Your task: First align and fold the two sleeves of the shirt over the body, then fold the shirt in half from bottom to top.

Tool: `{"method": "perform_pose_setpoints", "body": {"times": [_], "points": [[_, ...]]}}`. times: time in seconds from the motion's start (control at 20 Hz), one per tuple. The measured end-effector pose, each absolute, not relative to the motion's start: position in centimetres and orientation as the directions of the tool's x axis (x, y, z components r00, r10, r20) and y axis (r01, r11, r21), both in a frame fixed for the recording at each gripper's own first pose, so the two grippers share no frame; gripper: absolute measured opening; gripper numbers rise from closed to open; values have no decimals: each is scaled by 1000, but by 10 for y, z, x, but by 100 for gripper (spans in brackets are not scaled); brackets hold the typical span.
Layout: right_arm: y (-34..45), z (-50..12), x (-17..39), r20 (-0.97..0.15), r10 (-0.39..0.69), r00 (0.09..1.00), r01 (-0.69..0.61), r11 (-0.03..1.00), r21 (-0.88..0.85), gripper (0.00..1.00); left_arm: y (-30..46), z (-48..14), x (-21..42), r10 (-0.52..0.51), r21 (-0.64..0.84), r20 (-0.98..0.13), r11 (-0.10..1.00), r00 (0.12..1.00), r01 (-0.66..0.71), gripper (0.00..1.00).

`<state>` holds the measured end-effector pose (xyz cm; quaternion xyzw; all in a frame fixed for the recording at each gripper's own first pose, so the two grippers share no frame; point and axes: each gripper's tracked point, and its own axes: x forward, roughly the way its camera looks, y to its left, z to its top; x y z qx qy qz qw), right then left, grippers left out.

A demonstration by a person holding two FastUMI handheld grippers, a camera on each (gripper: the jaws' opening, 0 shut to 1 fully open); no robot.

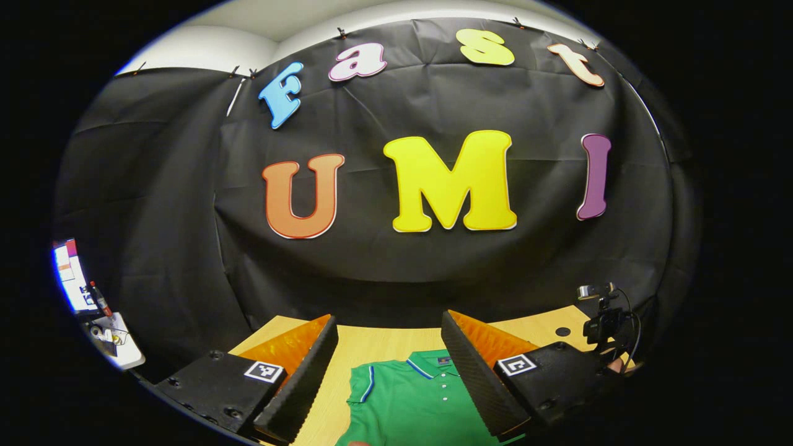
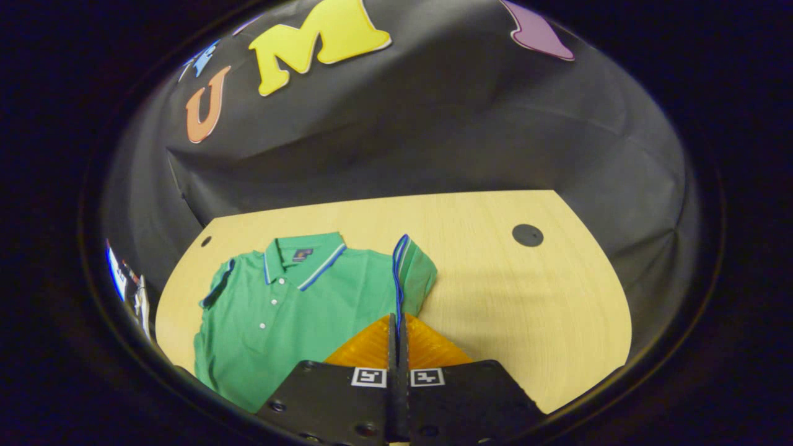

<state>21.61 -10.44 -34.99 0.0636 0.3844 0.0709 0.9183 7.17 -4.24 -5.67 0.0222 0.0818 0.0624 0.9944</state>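
Observation:
A green polo shirt [image 2: 291,303] with blue-and-white trim lies face up on the wooden table [image 2: 533,297], collar toward the far wall. My right gripper [image 2: 397,322] is shut on the edge of the shirt's right-hand sleeve [image 2: 412,272], which is lifted and stands up from the table. The other sleeve [image 2: 217,285] lies flat at the shirt's left. In the left gripper view, my left gripper [image 1: 390,353] stands open above the shirt's collar and chest [image 1: 415,396], with nothing between its fingers.
A round black hole cover [image 2: 528,235] sits in the table at the far right, a smaller one [image 2: 205,241] at the far left. A small camera on a stand [image 1: 604,319] is at the table's right edge. A screen [image 1: 71,275] glows beyond the left edge.

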Motion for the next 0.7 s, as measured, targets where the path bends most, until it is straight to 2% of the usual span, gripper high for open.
{"method": "perform_pose_setpoints", "body": {"times": [0.25,0.7], "points": [[-50,-325,221,-681,205,703,-122,978,169,0,-20,-56,61,151,38,-162,988,975,-146,100],[34,-353,232,-724,196,661,-141,980,138,0,46,-57,34,255,55,-174,967,951,-249,100]]}}
